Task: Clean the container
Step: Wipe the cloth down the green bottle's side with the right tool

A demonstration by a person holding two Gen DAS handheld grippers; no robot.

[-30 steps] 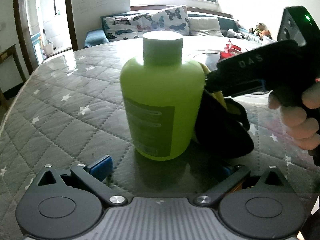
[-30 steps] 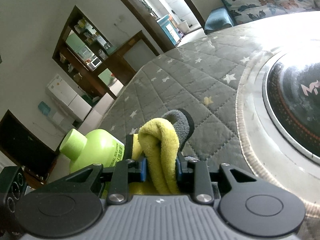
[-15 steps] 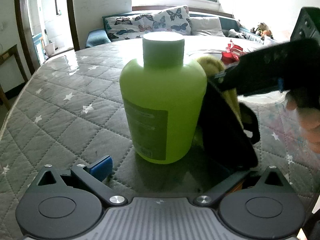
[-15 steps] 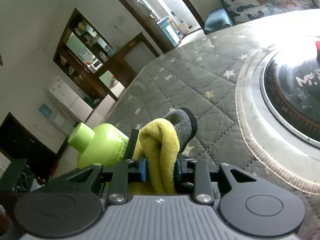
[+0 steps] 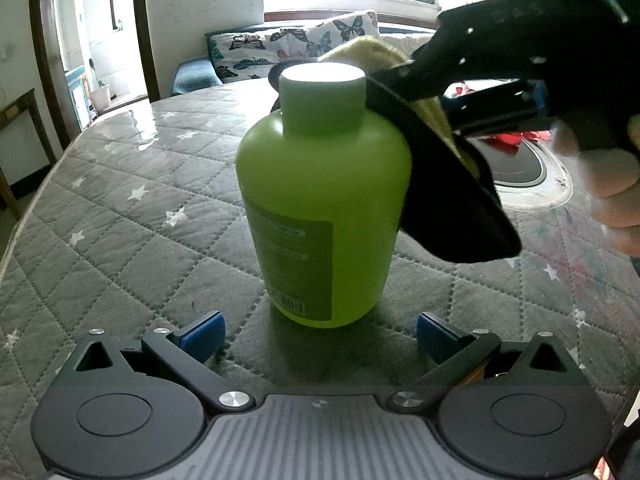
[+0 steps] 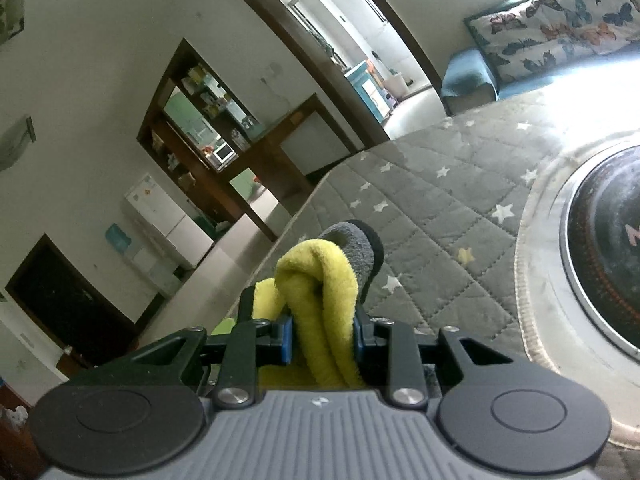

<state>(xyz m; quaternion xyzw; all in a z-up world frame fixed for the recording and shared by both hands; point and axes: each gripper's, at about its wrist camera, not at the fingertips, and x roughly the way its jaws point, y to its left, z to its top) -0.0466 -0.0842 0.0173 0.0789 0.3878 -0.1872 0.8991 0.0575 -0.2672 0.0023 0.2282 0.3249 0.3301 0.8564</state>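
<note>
A lime-green bottle (image 5: 320, 204) with a matching cap stands upright on the quilted grey star-patterned cover (image 5: 120, 216). My left gripper (image 5: 318, 338) is open, its blue pads on either side of the bottle's base and clear of it. My right gripper (image 6: 322, 338) is shut on a yellow and grey cloth (image 6: 324, 280). In the left wrist view that cloth (image 5: 440, 184) hangs against the bottle's right shoulder, up by the cap. Only a sliver of green (image 6: 224, 326) shows of the bottle in the right wrist view.
A round black hob with a pale rim (image 6: 600, 248) is set into the table to the right. A sofa with butterfly cushions (image 5: 288, 46) stands behind the table. A person's hand (image 5: 612, 184) holds the right gripper. A doorway and shelves (image 6: 208, 120) lie at the left.
My right gripper rose with the cloth from low beside the bottle up to its shoulder and cap. The bottle and my left gripper stayed put.
</note>
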